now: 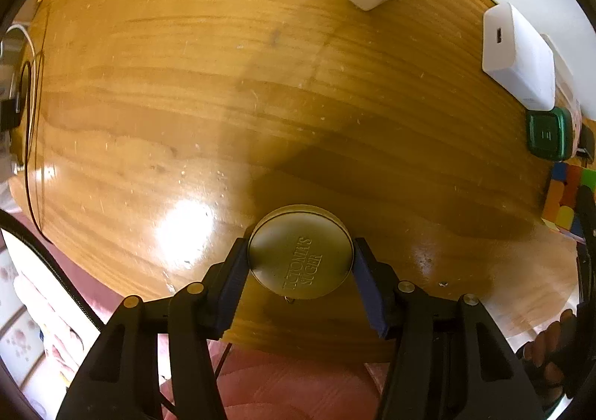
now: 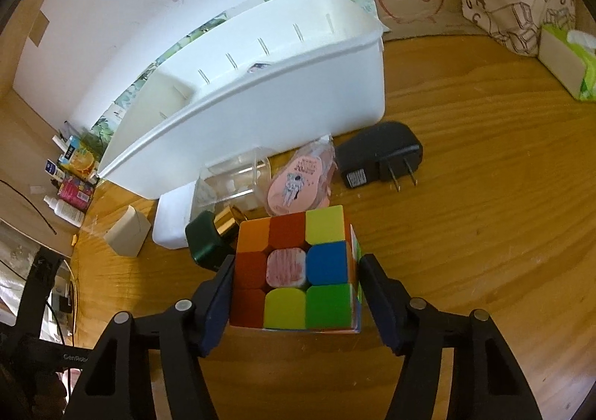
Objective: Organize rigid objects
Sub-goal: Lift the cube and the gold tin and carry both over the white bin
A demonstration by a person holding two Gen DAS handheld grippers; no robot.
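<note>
**Two grippers close in on a round tin and a puzzle cube on a wooden counter**

Seen from the left wrist, the left gripper (image 1: 300,267) points steeply down at a wooden counter (image 1: 223,92). A round gold tin (image 1: 301,252) with embossed lettering on its lid sits between the two fingers (image 1: 231,282), near the counter's front edge. Both blue pads appear to touch the tin's rim, pinching it.

Seen from the right wrist, the right gripper (image 2: 296,293) straddles a multicoloured puzzle cube (image 2: 298,267) standing on the counter. The left finger lies against the cube's side; a thin gap seems to remain at the right finger, so a firm pinch cannot be told.

Just behind the cube lie a dark green box (image 2: 206,245), a white block (image 2: 173,218), a clear plastic case (image 2: 234,183), a pink packet (image 2: 298,183) and a black plug adapter (image 2: 380,157). Behind them stands a long white bin (image 2: 260,110) against the wall. A tissue box (image 2: 570,62) sits far right.
</note>
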